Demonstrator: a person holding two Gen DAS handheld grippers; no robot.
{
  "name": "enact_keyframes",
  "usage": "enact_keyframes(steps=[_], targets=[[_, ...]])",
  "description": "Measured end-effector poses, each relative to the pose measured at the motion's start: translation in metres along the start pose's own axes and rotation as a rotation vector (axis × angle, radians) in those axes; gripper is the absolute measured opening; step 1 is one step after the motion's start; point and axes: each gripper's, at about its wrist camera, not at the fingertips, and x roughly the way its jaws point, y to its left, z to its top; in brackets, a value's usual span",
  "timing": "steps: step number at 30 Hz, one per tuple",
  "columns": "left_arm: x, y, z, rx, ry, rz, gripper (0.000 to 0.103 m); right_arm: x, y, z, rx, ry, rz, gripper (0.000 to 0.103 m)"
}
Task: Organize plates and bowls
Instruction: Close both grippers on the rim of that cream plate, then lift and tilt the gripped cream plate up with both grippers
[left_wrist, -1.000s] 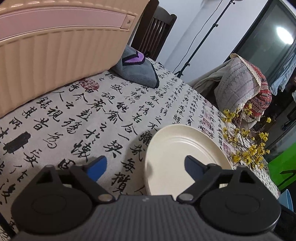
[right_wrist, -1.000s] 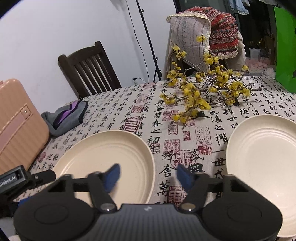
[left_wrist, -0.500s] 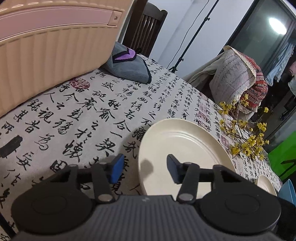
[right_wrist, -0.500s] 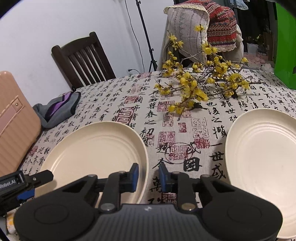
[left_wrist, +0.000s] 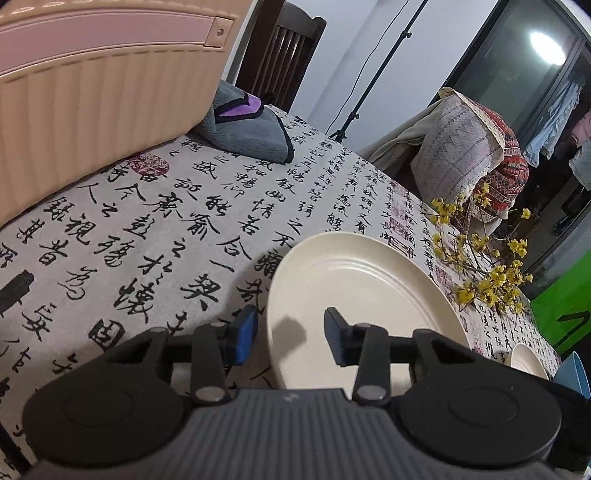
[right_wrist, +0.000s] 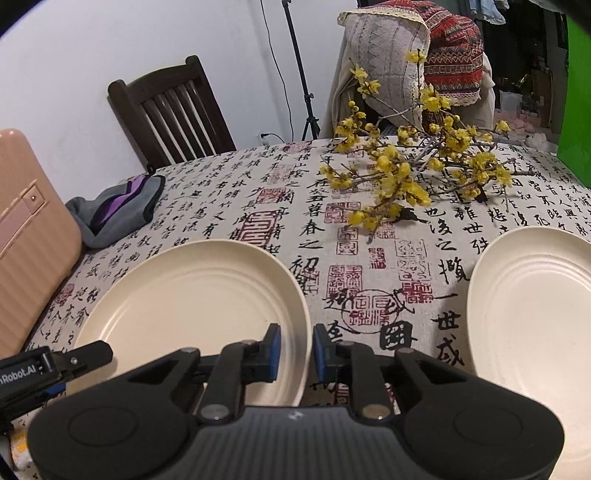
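Note:
A cream plate (left_wrist: 362, 288) (right_wrist: 192, 295) lies on the calligraphy-print tablecloth. My left gripper (left_wrist: 290, 328) straddles its left rim, one finger outside on the cloth and one over the plate. Its jaws are closing, and a gap still shows at the rim. My right gripper (right_wrist: 295, 347) straddles the same plate's right rim. Its jaws are closing too, close together, with the pads not visibly pressing. The left gripper (right_wrist: 55, 365) also shows at the plate's far side in the right wrist view. A second cream plate (right_wrist: 535, 314) (left_wrist: 528, 358) lies to the right.
A pink ribbed suitcase (left_wrist: 92, 92) (right_wrist: 29, 240) stands at the table's left. A grey and purple cloth (left_wrist: 251, 133) lies behind the plate. A yellow flower branch (right_wrist: 406, 173) lies between the plates, farther back. A dark wooden chair (right_wrist: 173, 107) stands beyond the table.
Both grippers' jaws have narrowed from wide apart until they closely flank the rim of the near plate. Neither plate has moved.

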Motion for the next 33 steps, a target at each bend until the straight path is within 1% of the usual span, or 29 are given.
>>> enact_keyframes(steps=[2,3,6,10,13,16,28,33], targets=[[0.000,0.001,0.000,-0.004,0.002,-0.005,0.036,0.000,0.000,0.001,0.003,0.004,-0.001,0.018],[0.001,0.001,0.000,-0.007,0.008,-0.011,0.031,0.000,0.001,0.001,0.000,0.004,-0.004,0.018],[0.002,0.002,0.000,-0.014,0.009,-0.010,0.028,0.000,0.005,-0.001,-0.026,-0.005,-0.015,0.017],[0.003,0.004,0.001,-0.020,0.010,0.001,0.020,-0.001,0.007,-0.002,-0.045,-0.022,-0.023,0.017],[0.003,0.005,0.002,-0.020,0.011,0.000,0.020,-0.002,0.008,-0.003,-0.060,-0.028,-0.030,0.016],[0.003,0.001,0.001,0.004,0.008,0.013,0.020,-0.003,0.010,-0.003,-0.079,-0.034,-0.038,0.015],[0.000,-0.005,0.000,0.046,0.022,0.035,0.020,-0.023,0.006,-0.004,-0.088,-0.081,-0.021,0.010],[-0.006,-0.010,-0.002,0.067,0.005,0.030,0.020,-0.034,0.005,-0.005,-0.089,-0.103,-0.020,0.009]])
